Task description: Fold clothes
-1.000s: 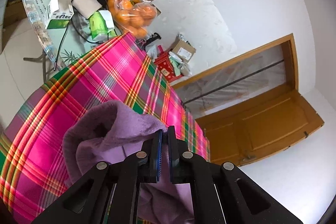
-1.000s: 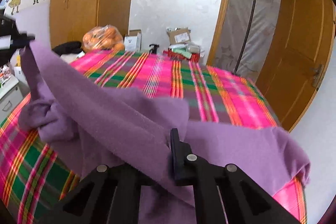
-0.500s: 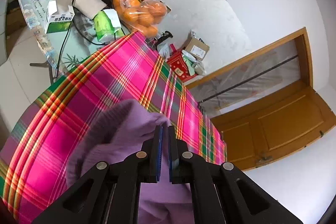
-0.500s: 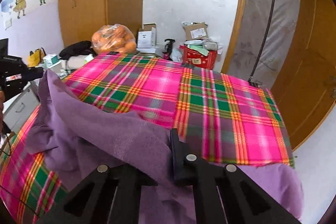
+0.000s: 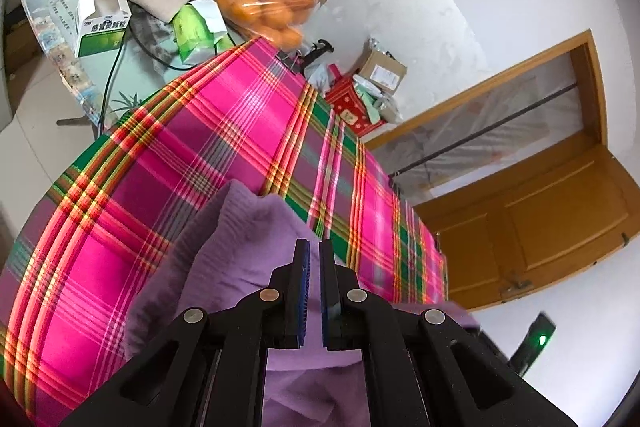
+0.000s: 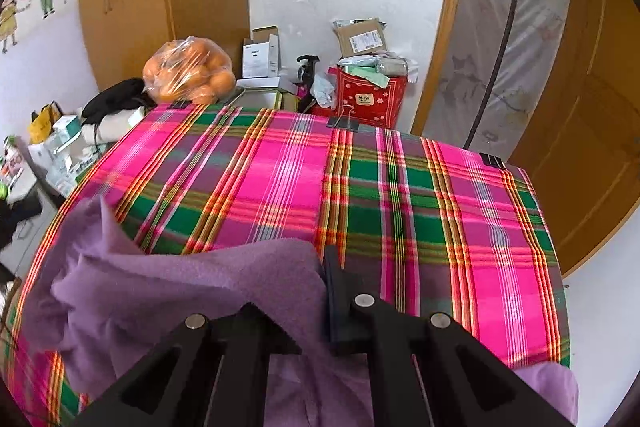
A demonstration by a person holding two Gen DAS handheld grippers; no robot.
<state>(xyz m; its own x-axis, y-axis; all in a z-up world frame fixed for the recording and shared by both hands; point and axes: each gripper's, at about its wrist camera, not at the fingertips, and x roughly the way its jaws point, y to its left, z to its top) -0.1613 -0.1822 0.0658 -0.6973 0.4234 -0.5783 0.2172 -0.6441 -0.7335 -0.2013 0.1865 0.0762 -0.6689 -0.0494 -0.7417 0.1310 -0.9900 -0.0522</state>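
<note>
Purple fleece garment, bunched on my near edge of the plaid worktop, nipped by both closed tongs, left and right; risk: thin pinch slipping, garment sagging floorward.

right gripper: left finger hidden under purple garment | garment: near part cut off by bottom edge in both views, shape unreadable | left gripper: any cloth between pads unclear | box labels: too small to read
</note>
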